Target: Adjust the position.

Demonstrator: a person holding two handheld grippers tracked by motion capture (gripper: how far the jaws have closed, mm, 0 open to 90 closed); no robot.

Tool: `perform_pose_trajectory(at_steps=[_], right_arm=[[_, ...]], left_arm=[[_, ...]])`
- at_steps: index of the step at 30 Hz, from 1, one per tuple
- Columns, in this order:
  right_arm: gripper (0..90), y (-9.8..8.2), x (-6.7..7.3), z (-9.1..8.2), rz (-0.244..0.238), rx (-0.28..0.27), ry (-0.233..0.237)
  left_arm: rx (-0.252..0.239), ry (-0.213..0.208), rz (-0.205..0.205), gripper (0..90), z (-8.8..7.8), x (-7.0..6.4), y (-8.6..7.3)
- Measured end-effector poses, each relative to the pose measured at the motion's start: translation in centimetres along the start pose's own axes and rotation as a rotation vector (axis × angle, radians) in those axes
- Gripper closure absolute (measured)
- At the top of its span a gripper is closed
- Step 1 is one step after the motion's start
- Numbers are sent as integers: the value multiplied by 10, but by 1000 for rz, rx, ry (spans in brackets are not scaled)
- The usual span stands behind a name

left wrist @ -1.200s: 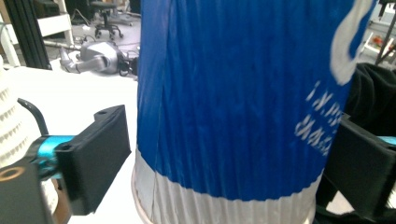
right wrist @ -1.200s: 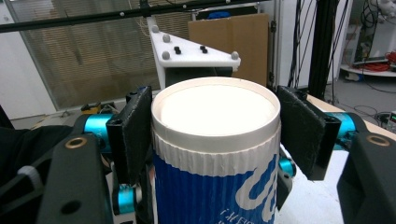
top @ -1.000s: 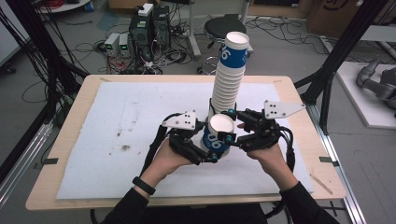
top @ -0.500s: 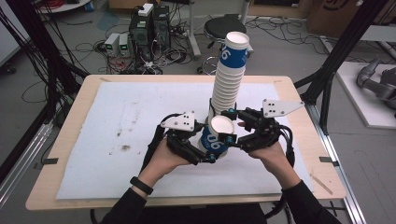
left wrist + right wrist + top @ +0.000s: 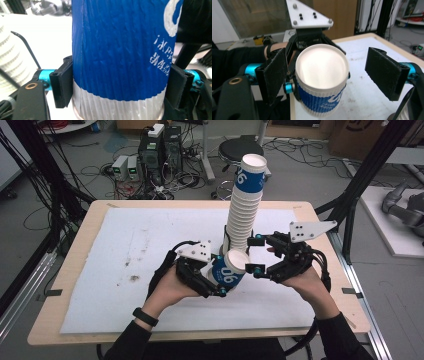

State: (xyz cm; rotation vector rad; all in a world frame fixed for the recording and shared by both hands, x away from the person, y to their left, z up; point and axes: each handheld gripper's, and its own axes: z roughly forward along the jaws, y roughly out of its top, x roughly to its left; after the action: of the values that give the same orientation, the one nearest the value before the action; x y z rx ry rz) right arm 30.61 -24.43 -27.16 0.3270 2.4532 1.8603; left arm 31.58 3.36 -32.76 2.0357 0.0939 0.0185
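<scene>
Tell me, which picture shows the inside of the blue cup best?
The right gripper view: it looks straight into the blue cup, showing its white inside. The left gripper view shows just its blue ribbed wall; the high view shows its rim, tilted, in the left gripper.

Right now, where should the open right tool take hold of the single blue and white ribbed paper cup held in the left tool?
Probably the white band near the closed end of the blue and white ribbed paper cup, coming end-on from the right tool: that end faces it between its open pads, while the left tool already clamps lower down the wall.
</scene>
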Motion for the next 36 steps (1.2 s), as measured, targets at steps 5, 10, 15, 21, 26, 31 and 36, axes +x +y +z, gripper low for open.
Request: perform_pose_trajectory(at_steps=[5, 10, 15, 21, 26, 31, 36], right_arm=[[186, -2, 1, 9, -4, 49, 21], [187, -5, 3, 25, -3, 108, 35], [187, -8, 4, 32, -3, 153, 24], [191, -10, 4, 37, -11, 188, 22], [296, -11, 3, 37, -25, 192, 30], [298, -12, 0, 35, -13, 172, 40], [300, -12, -2, 30, -9, 129, 40]], left_arm=[[29, 11, 5, 232, -1, -2, 3], [59, 14, 10, 233, 0, -3, 4], [87, 14, 9, 236, 0, -4, 5], [108, 17, 11, 238, -1, -5, 5], [111, 21, 19, 240, -1, -5, 5], [83, 32, 18, 199, -2, -5, 5], [0, 31, -19, 156, -7, -1, 3]])
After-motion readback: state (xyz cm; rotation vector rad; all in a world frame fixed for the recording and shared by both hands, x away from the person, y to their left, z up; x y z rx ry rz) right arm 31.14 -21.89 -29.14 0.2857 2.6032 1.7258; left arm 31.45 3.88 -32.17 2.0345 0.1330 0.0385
